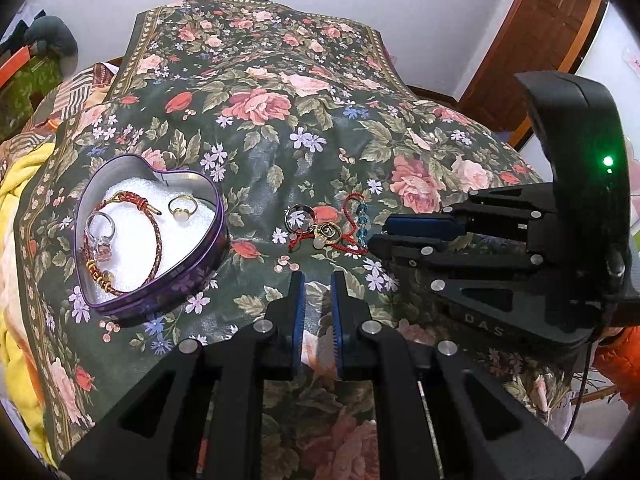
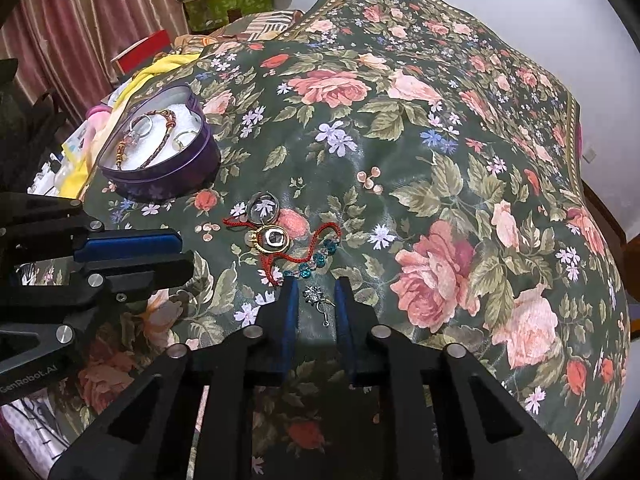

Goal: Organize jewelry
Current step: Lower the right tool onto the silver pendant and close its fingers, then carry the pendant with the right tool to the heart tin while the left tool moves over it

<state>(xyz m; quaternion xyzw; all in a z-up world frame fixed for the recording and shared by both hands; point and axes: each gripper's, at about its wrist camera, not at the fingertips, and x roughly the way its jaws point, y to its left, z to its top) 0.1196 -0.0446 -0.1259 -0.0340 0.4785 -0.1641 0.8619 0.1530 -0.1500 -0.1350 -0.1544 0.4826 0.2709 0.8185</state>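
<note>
Jewelry split between two spots on a dark floral cloth (image 2: pixel 400 184). Inside one heart-shaped purple tin (image 1: pixel 218 224), lined white: one braided red-and-gold bracelet (image 1: pixel 154 236), one silver ring with a pink stone (image 1: pixel 102 236), one gold ring with a pale stone (image 1: pixel 182 210). Loose on the cloth, in a small heap: one clear round ring (image 2: pixel 262 206), one gold ring with a dark oval face (image 2: pixel 274 237), one red cord (image 2: pixel 316 248), one string of teal beads (image 2: pixel 320 258), all touching or overlapping. Apart from the heap, just nearer the right camera: one small silver brooch-like piece (image 2: pixel 318 300), lying flat between the two blue-padded fingers of the right gripper (image 2: pixel 316 292), jaws set narrowly apart with cloth visible either side of the piece, not pinching it. Left gripper (image 1: pixel 318 284) held over bare cloth between tin and heap, fingers a narrow gap apart, holding nothing. Readable on the left gripper's body from the right camera: "GenRobot.AI". On the right gripper's body from the left camera: letters "D A S", rest hidden. One green light (image 1: pixel 608 161) lit on that body.
</note>
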